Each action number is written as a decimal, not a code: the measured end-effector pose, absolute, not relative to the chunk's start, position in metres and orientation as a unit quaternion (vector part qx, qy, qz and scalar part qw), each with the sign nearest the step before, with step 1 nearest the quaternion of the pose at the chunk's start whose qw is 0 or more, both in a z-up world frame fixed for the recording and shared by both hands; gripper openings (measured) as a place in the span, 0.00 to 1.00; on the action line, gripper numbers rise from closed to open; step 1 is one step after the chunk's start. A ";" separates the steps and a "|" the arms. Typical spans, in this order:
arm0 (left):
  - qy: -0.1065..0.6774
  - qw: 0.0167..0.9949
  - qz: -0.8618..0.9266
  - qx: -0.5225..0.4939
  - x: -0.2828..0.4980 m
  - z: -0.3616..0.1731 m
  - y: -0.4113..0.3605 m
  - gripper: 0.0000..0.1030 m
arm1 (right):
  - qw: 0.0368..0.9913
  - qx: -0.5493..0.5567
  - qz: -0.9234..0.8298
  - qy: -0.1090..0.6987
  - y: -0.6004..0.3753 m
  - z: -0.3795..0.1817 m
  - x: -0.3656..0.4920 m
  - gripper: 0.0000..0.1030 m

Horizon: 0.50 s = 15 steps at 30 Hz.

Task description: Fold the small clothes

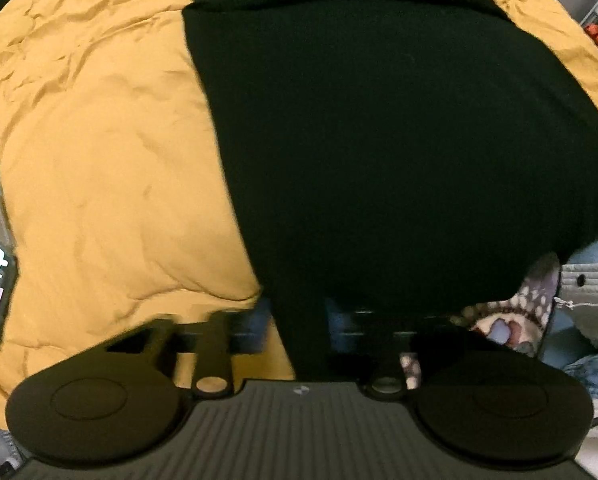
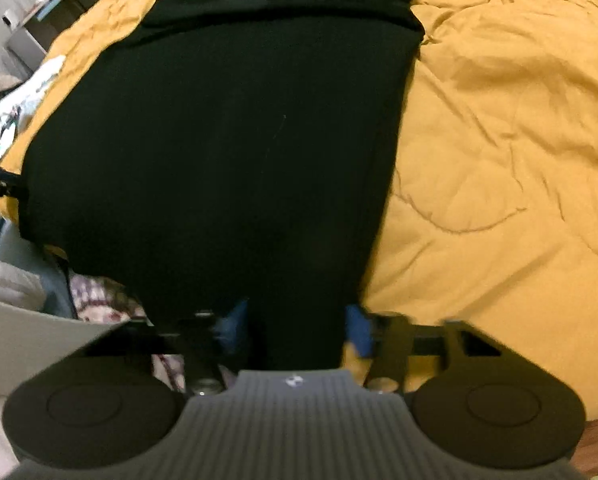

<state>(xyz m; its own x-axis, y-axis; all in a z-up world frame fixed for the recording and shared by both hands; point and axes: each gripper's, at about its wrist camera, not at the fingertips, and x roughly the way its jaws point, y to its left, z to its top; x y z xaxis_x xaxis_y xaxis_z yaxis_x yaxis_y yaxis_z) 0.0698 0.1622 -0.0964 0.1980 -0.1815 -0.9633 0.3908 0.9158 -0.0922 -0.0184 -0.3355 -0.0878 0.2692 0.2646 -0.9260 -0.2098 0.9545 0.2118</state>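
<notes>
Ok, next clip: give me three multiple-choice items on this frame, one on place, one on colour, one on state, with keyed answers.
1. The black garment lies on:
A. a yellow bedspread
B. a wooden floor
C. a glass desk

2. The pads on the left gripper are:
A. red
B. blue
C. white

3. The garment's near hem is:
A. clear of both grippers
B. between the fingers of both grippers
C. rolled into a ball

Answers:
1 A: the yellow bedspread shows on either side of it.
2 B: blue shows at both fingertips.
3 B: black cloth runs down between the fingers of the left gripper and the right gripper.
</notes>
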 end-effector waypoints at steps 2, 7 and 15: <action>0.591 0.780 -0.187 0.085 0.066 -0.091 0.160 0.03 | 0.798 0.033 0.149 0.582 -0.339 -0.084 -0.019 0.06; 0.552 0.807 -0.197 0.070 0.068 -0.054 0.160 0.03 | 0.814 0.027 0.166 0.556 -0.340 -0.052 -0.014 0.00; 0.493 0.854 -0.155 0.056 0.123 -0.016 0.172 0.03 | 0.855 0.025 0.139 0.499 -0.354 -0.017 0.040 0.00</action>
<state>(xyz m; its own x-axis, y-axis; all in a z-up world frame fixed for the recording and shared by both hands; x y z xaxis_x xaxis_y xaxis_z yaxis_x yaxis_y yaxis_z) 0.1229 0.1719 -0.0159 0.4648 -0.2097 -0.8602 0.3206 0.9455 -0.0572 0.0404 -0.3535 -0.0172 0.4624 0.2627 -0.8469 -0.2135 0.9600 0.1812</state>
